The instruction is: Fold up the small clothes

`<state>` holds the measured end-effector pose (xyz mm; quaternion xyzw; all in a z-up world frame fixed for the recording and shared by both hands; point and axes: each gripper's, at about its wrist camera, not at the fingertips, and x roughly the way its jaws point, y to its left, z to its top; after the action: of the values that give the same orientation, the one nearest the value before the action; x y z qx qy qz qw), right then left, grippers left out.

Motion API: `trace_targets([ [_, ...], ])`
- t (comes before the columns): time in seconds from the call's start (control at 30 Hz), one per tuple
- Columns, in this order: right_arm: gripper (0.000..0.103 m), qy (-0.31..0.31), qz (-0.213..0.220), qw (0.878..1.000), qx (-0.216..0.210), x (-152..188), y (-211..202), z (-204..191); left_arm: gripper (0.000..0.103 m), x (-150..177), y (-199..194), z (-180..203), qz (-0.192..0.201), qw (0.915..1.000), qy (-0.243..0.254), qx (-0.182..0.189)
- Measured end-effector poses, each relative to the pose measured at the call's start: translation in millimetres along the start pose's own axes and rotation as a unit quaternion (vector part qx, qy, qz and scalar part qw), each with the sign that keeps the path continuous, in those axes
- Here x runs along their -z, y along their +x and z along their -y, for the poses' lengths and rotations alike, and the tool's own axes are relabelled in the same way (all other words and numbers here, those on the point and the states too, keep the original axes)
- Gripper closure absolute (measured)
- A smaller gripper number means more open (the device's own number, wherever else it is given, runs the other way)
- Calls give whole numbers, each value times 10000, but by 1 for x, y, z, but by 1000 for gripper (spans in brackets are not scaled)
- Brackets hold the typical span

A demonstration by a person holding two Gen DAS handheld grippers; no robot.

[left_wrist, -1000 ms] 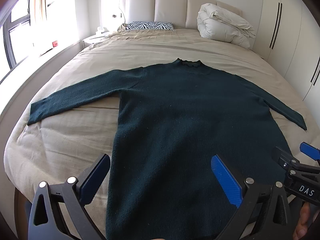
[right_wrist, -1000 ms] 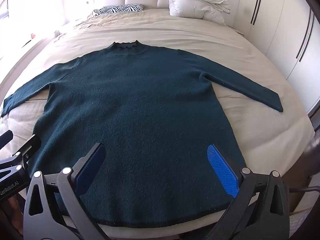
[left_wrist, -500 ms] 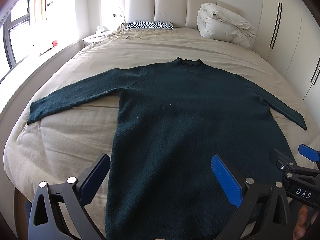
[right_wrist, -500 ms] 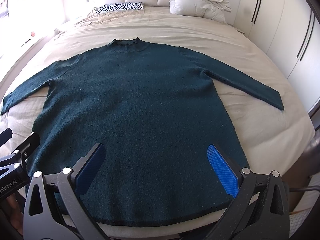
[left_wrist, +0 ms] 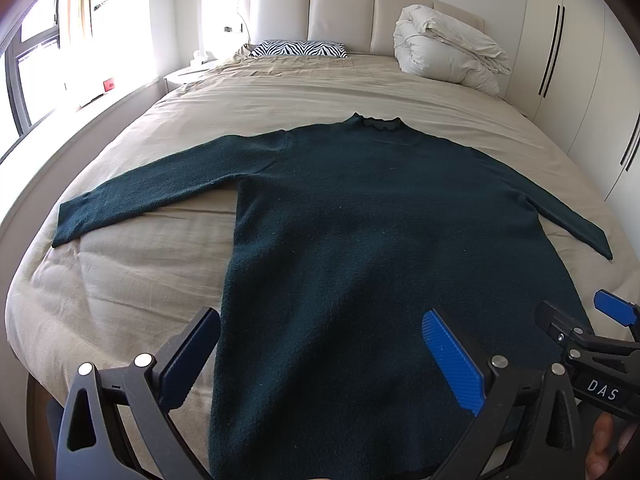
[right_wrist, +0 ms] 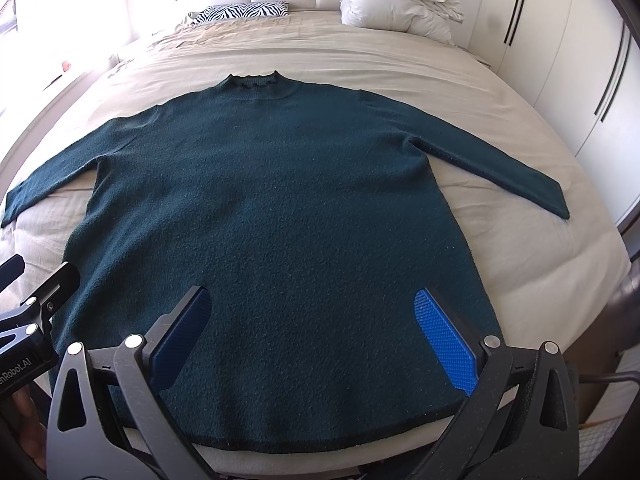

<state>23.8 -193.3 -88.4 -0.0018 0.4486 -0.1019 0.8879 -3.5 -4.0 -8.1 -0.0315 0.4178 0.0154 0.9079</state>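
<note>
Since a second ago we have barely shifted, both grippers, left (left_wrist: 318,354) and right (right_wrist: 316,334), spread wide and empty over the flat, unfolded dark-green knitted sweater (right_wrist: 276,216), so folding has yet to begin.

Right tongs (right_wrist: 316,332) – slightly nearer the sweater (right_wrist: 280,208) than before

Dark green sweater (right_wrist: 272,208), beige bed (right_wrist: 500,280), zebra-striped pillow (left_wrist: 298,48).

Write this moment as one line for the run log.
stage: before first fold | sweater: flat on bed, sleeves spread | left tongs: open, empty | right tongs: open, empty
</note>
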Motion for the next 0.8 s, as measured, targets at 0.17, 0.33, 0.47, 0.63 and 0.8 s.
trace_targets([
  [0.17,0,1,-2,10000,0,0,0,0,0,-1,0,-1,-4,10000,-3,3],
  [0.33,0,2,-4,10000,2,0,0,0,0,0,0,-1,-13,10000,-5,6],
  [0.47,0,6,-16,10000,-1,2,1,-1,0,2,1,2,-24,10000,-2,15],
  [0.63,0,4,-37,10000,-11,4,3,-2,0,3,1,3,-28,10000,-5,15],
  [0.8,0,4,-52,10000,-11,3,3,-2,0,5,2,4,-34,10000,-8,25],
])
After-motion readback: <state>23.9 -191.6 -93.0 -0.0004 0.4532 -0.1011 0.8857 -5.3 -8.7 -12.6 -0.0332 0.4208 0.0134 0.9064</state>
